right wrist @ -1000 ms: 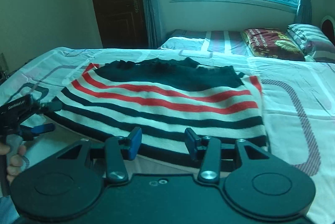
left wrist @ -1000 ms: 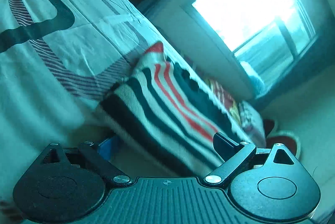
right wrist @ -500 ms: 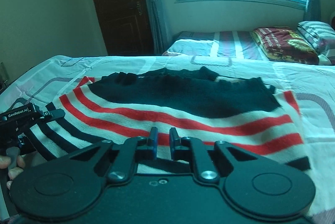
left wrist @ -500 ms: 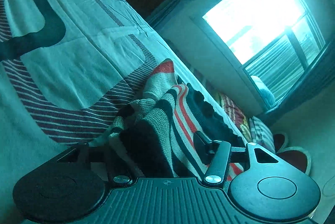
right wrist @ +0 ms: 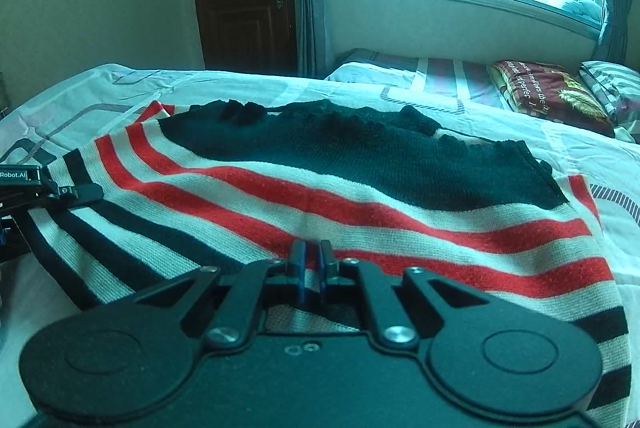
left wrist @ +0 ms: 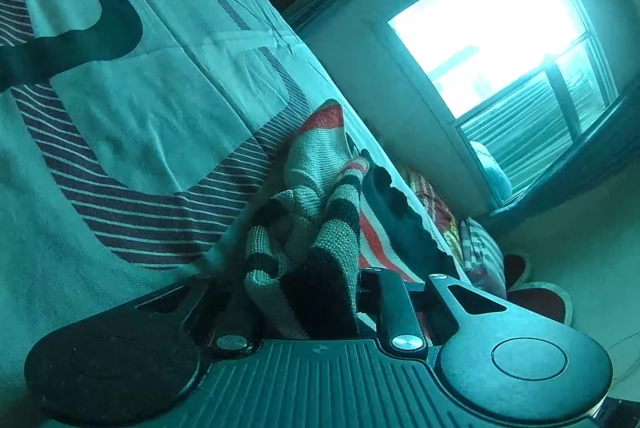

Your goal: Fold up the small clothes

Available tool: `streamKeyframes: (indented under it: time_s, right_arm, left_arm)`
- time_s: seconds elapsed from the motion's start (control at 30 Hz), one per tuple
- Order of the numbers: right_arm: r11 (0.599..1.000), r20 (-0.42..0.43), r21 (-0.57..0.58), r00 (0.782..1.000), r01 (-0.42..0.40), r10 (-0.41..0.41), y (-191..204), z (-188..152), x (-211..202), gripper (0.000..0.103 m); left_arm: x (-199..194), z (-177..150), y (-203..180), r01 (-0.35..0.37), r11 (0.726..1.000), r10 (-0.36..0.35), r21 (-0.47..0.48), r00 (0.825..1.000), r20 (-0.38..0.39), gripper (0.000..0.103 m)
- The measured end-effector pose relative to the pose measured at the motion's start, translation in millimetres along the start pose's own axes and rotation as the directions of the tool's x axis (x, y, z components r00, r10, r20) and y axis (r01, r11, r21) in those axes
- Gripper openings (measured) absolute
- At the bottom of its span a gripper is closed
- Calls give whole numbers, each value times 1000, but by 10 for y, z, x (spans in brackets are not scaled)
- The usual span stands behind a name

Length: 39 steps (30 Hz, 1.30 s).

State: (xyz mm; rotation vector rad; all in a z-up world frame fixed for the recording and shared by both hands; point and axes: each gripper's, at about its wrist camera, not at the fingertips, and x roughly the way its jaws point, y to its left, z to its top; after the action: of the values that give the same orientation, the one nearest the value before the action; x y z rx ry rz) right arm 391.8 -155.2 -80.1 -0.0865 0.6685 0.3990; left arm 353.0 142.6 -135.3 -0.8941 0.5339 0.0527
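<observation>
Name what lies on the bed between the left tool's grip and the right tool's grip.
In the right wrist view, only the striped knit garment spans from the left tool to the right tool; nothing else rests on it.

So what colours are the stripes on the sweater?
The sweater has red, cream and black stripes, with a solid black top part. Best seen in the right wrist view.

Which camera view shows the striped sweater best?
The right wrist view: the striped sweater lies there nearly whole, spread flat on the bed. The left wrist view shows only one bunched corner, close up and tinted.
</observation>
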Motion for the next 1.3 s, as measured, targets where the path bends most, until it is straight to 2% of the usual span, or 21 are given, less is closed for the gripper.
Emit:
streamKeyframes:
  time_s: [0.1,0.2,0.3,0.33,0.37,0.43,0.53,0.63,0.67,0.7,0.73,0.77,0.83,0.87,0.97,1.0,1.07,1.13,1.2,1.23,1.3]
  right_arm:
    - [1000,12,2,1000,-2,2,-14,-24,3,7]
    - [999,19,42,1000,-12,11,-60,-31,11,7]
    - [989,15,137,999,-53,51,-191,-6,-31,7]
    - [973,25,215,997,-80,76,-309,6,-97,7]
    - [944,69,315,994,-97,79,-484,-14,-230,14]
    - [888,152,450,988,-93,27,-832,-94,-549,21]
    - [818,211,567,977,-95,-34,-1324,-241,-999,23]
    - [734,222,672,972,-98,-74,-1796,-431,-1360,37]
    - [707,224,700,971,-101,-82,-1919,-501,-1450,51]
    - [683,228,723,969,-105,-92,-2014,-565,-1533,61]
    - [660,237,743,966,-114,-99,-2097,-644,-1617,75]
    - [647,251,750,964,-134,-91,-2169,-697,-1688,75]
    - [627,281,755,959,-189,-49,-2232,-779,-1757,73]
    - [613,292,758,956,-221,-15,-2230,-796,-1750,72]
    - [592,292,748,950,-299,111,-2119,-733,-1594,72]
    - [571,284,754,945,-325,164,-2071,-701,-1484,73]
    - [522,247,785,941,-335,232,-1974,-688,-1288,76]
    - [470,244,809,930,-352,276,-1921,-685,-1114,76]
    - [421,250,826,912,-376,324,-1879,-657,-947,76]
    - [412,236,834,913,-366,333,-1870,-627,-843,76]
    - [436,180,843,929,-315,323,-1849,-538,-641,73]
  left_arm:
    - [-70,86,-193,39,999,-40,37,999,21,18]
    - [-142,174,-687,109,985,-112,137,993,19,18]
    - [-88,157,-1388,166,947,-163,274,986,-35,18]
    - [-68,119,-1623,174,929,-163,325,985,-63,18]
    - [-24,64,-1854,175,908,-154,381,984,-85,18]
    - [127,-104,-2248,189,862,-141,470,981,-136,18]
    - [498,-599,-2744,212,778,-81,592,967,-241,18]
    - [941,-1276,-2969,235,687,70,687,921,-384,20]
    - [1052,-1517,-3013,235,633,142,737,901,-409,33]
    - [1004,-1712,-3066,235,557,162,796,910,-382,43]
    - [839,-1790,-3146,253,516,129,818,921,-366,75]
    - [677,-1763,-3174,290,524,84,801,918,-387,92]
    - [325,-1524,-3153,342,572,-35,745,918,-395,92]
    - [194,-1365,-3106,340,592,-67,731,924,-376,92]
    - [-38,-872,-2786,242,673,-96,699,965,-243,92]
    - [-17,-718,-2644,188,703,-66,686,977,-200,92]
    - [163,-478,-2354,121,742,9,660,982,-190,91]
    - [452,-426,-2084,80,753,86,653,972,-219,91]
    - [598,-461,-1929,72,751,120,656,963,-243,92]
    - [644,-485,-1856,71,763,126,642,958,-256,92]
    - [759,-531,-1754,79,798,115,597,953,-280,92]
